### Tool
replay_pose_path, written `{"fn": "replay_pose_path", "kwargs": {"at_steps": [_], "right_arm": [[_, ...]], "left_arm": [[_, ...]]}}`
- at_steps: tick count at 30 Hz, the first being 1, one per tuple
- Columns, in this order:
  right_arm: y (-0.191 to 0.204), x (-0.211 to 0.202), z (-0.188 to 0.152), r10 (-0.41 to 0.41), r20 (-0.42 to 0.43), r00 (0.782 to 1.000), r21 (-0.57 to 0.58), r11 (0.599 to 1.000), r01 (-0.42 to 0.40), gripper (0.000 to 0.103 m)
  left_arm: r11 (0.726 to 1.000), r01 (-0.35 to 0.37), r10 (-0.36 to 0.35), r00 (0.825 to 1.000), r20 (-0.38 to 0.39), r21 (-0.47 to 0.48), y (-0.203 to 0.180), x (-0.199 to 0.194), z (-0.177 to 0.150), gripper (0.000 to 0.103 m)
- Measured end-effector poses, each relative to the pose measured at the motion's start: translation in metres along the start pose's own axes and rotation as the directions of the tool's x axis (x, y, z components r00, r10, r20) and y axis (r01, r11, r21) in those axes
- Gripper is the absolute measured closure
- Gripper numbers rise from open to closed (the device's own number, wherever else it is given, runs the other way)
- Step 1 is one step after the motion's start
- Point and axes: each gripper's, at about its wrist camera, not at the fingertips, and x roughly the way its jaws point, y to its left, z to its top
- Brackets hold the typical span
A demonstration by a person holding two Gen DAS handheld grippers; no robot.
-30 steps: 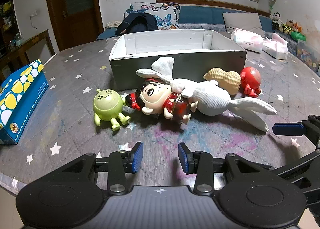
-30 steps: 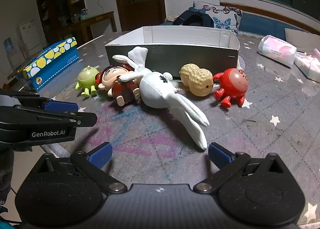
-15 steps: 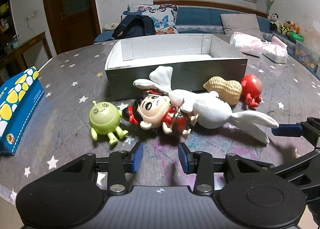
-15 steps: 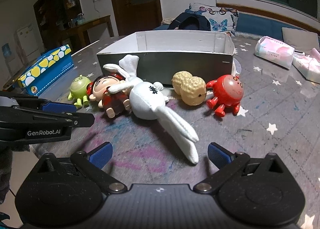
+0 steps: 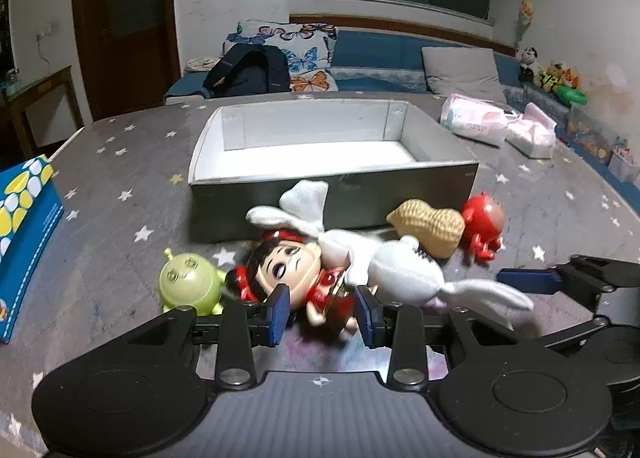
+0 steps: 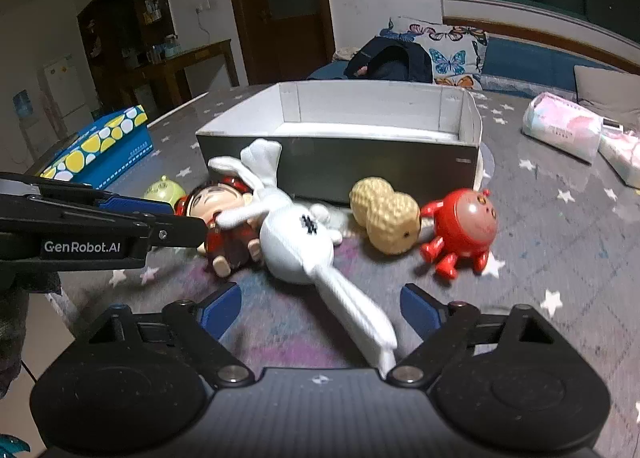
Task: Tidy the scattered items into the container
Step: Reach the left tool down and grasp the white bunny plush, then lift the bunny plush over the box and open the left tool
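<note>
doll [image 5: 296, 274] lies between closing left hand-held gripper [image 5: 322, 316] jaws

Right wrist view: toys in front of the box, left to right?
Green toy → doll → white plush rabbit → peanut toy → red toy.
</note>
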Motion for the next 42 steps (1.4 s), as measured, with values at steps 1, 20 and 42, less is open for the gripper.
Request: {"fn": "replay_pose_path", "kwargs": {"at_steps": [1, 20, 42], "right_arm": [[-0.001, 0.001, 0.002, 0.007, 0.001, 1.0, -0.001, 1.0, -0.007, 0.021], [-0.003, 0.036, 0.022, 0.083, -0.037, 0.996, -0.021, 0.996, -0.084, 0.056], [-0.025, 0.029, 0.011, 0.12, -0.023, 0.993, 0.069, 0.991, -0.118, 0.063]], "left_arm": [[1.0, 0.01, -0.01, 1.0, -0.008, -0.004, 0.001, 0.001, 0.001, 0.066], [0.989, 0.137, -0.144, 0.974, -0.174, -0.049, 0.004, 0.056, 0.03, 0.071], [0.918, 0.315, -0.372, 0.895, -0.246, -0.241, 0.019, 0.092, 0.039, 0.091]]}}
